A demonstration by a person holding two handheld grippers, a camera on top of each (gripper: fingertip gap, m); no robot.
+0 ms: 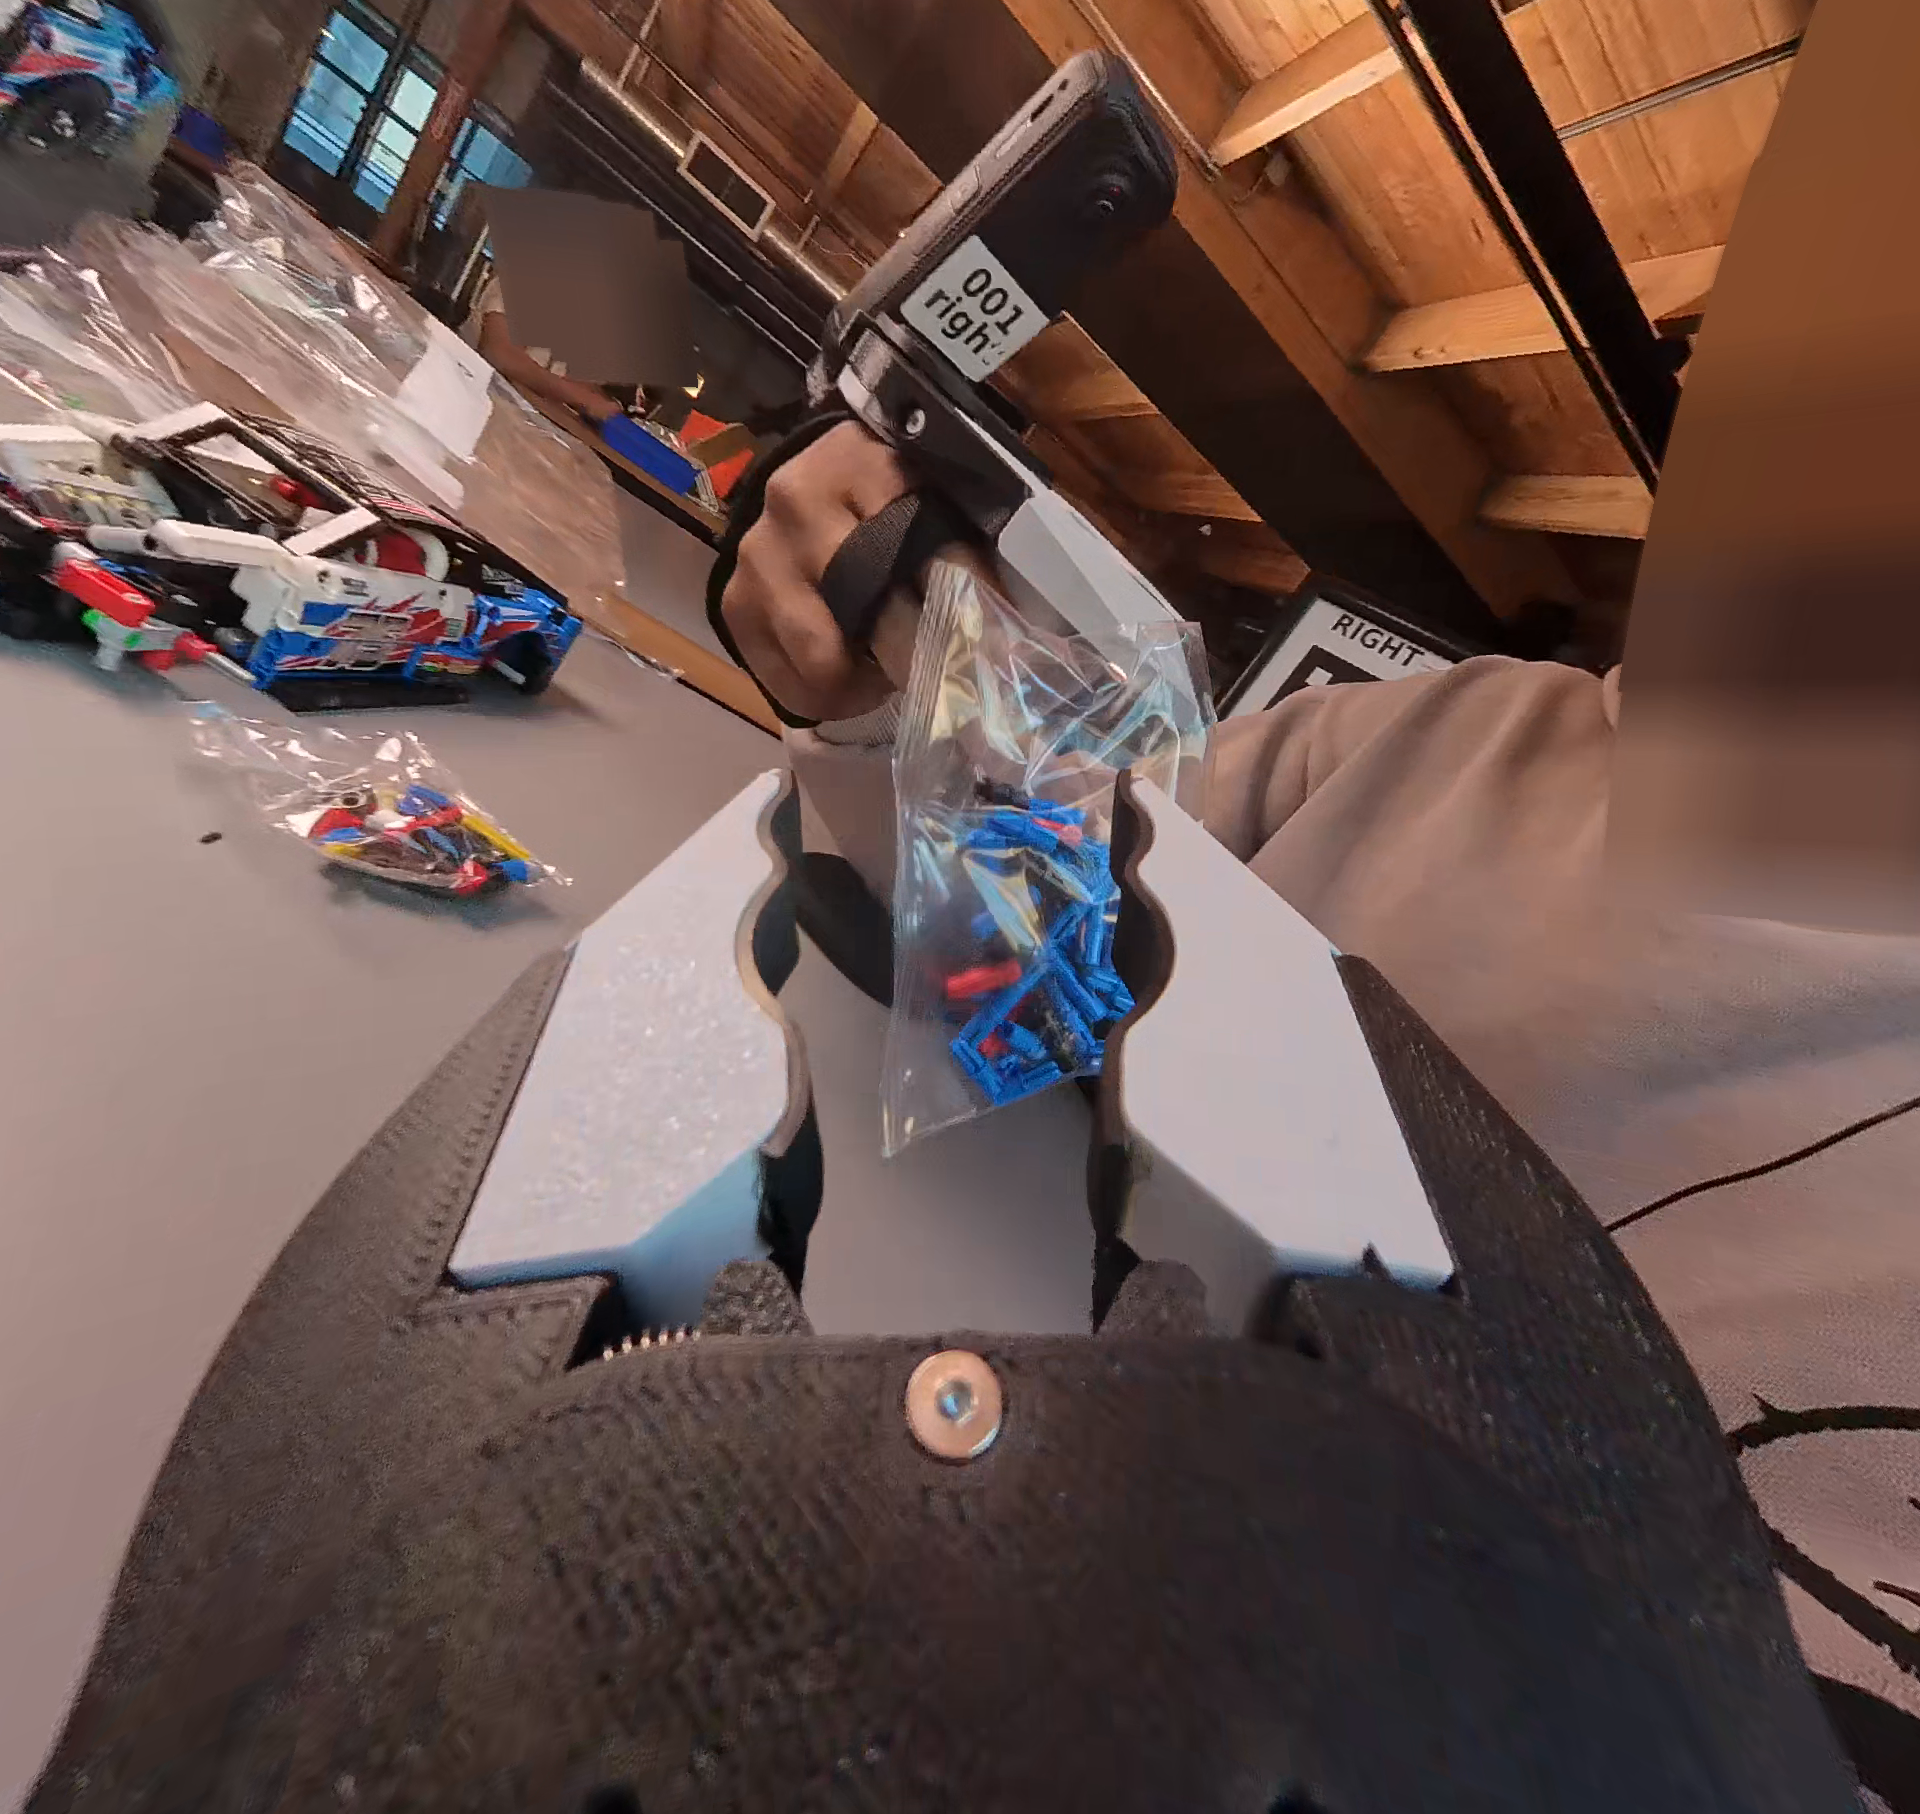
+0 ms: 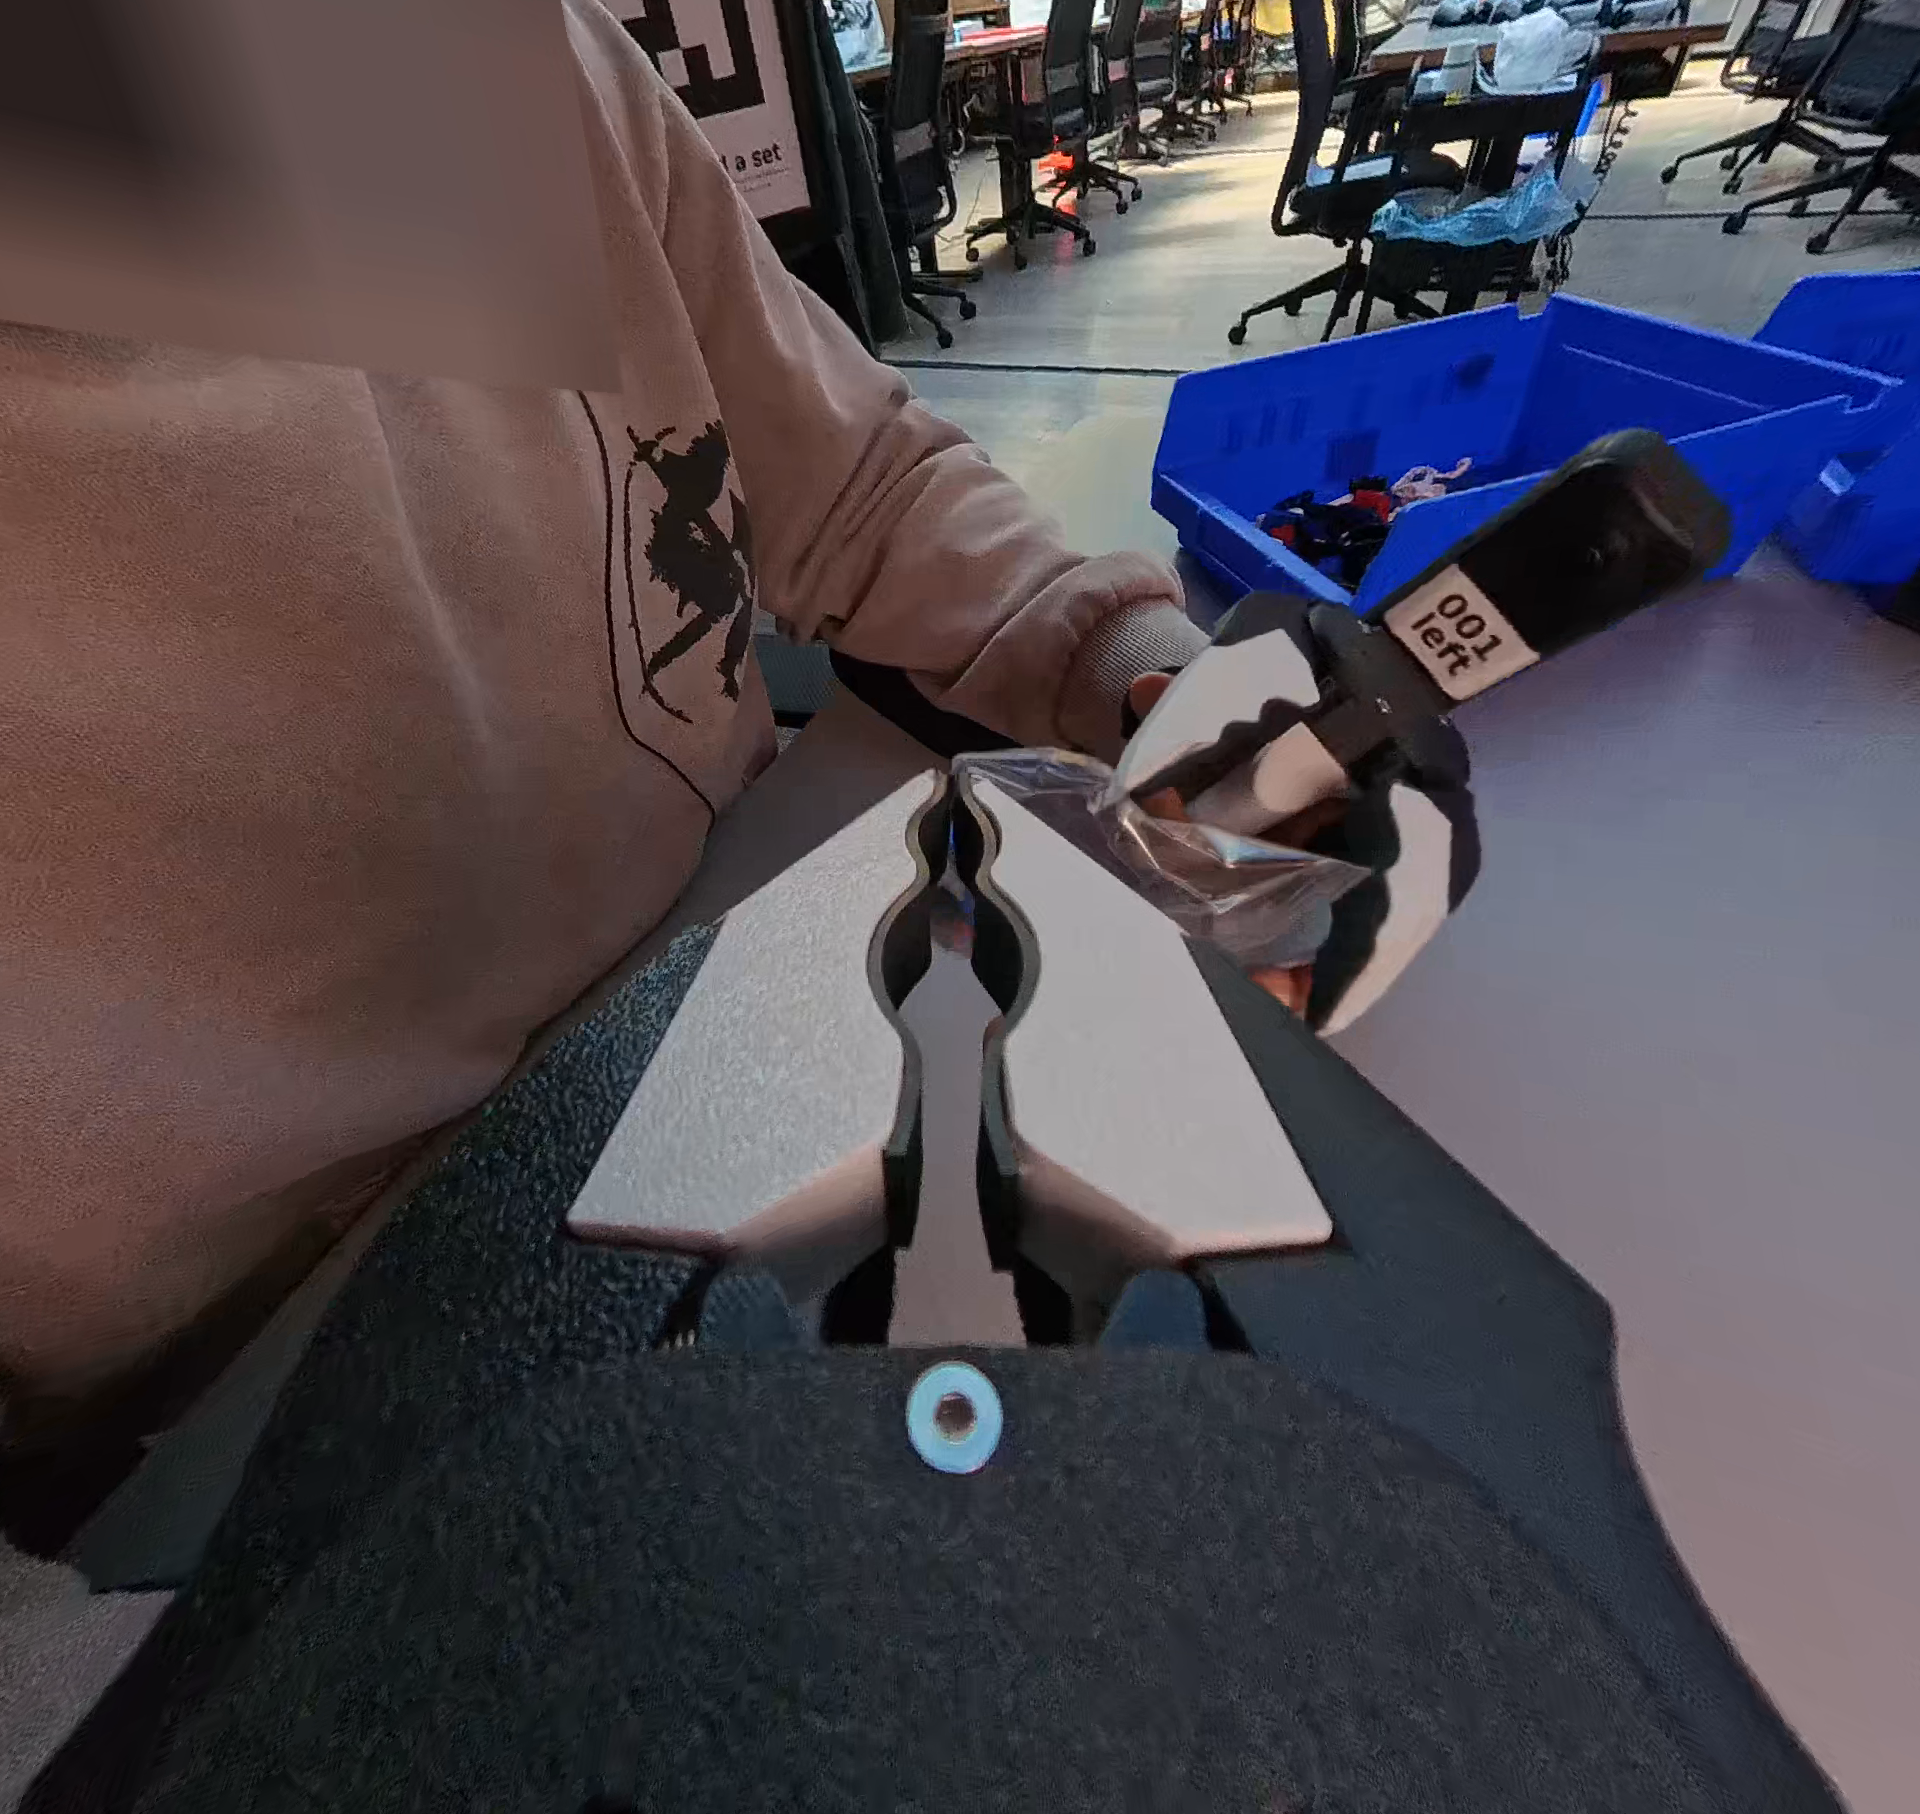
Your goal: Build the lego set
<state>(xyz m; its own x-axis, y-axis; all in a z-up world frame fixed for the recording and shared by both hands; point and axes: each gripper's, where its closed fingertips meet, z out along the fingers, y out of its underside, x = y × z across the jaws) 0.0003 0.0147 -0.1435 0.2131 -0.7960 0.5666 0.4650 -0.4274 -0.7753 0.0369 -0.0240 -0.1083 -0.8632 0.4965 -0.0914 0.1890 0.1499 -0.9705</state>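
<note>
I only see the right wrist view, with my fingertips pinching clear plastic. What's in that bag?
Observer: The bag holds mostly blue pieces and a few red ones, all settled at its bottom.
Operator: Is the left gripper clamped on it?
Observer: No. The left gripper is open, and the bag's lower end hangs between its fingers.
Operator: Any other parts over there?
Observer: A second bag of mixed-colour pieces lies on the table, in front of the partly built car.
</note>
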